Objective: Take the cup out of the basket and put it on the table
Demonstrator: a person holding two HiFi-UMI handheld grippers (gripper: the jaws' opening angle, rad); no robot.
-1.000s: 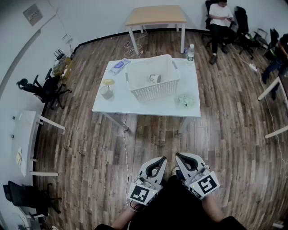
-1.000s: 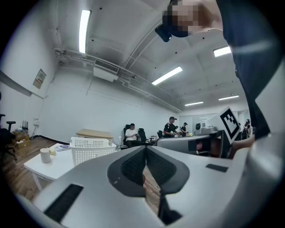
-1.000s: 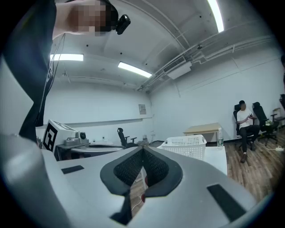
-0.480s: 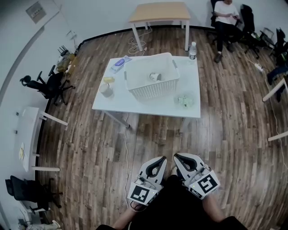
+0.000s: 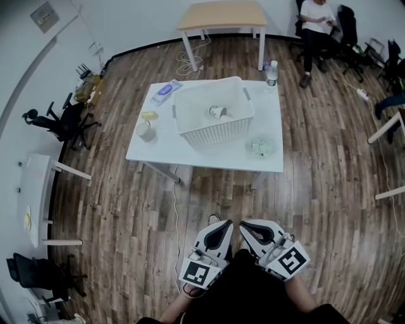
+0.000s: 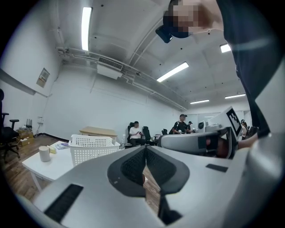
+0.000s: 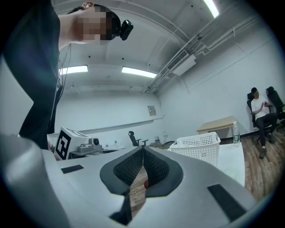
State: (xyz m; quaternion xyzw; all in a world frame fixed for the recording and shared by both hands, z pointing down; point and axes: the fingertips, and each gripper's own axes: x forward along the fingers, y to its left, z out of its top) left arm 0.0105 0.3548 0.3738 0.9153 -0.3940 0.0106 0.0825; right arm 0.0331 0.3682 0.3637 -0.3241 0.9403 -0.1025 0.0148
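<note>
The white lattice basket (image 5: 213,130) stands on the white table (image 5: 190,155), with the small pale cup (image 5: 216,112) lying on its side inside. My left gripper (image 5: 223,224) and right gripper (image 5: 243,225) are held side by side close to my body, over the wooden floor, well short of the table. Both are shut with nothing between the jaws. In the left gripper view the left gripper (image 6: 145,148) points level towards the basket (image 6: 92,148). In the right gripper view the right gripper (image 7: 143,148) has the basket (image 7: 198,149) to its right. The cup is hidden in both gripper views.
On the table are a mug (image 5: 147,130), a yellow item (image 5: 150,116), a blue packet (image 5: 166,92), a crumpled greenish bag (image 5: 261,147) and a water bottle (image 5: 273,71). Behind stands a wooden table (image 5: 221,16); a person (image 5: 314,25) sits at the back right. Office chairs (image 5: 60,123) stand left.
The table with the basket has come a little nearer in the head view. Both grippers stay shut, and the right one has swung slightly towards the left one.
</note>
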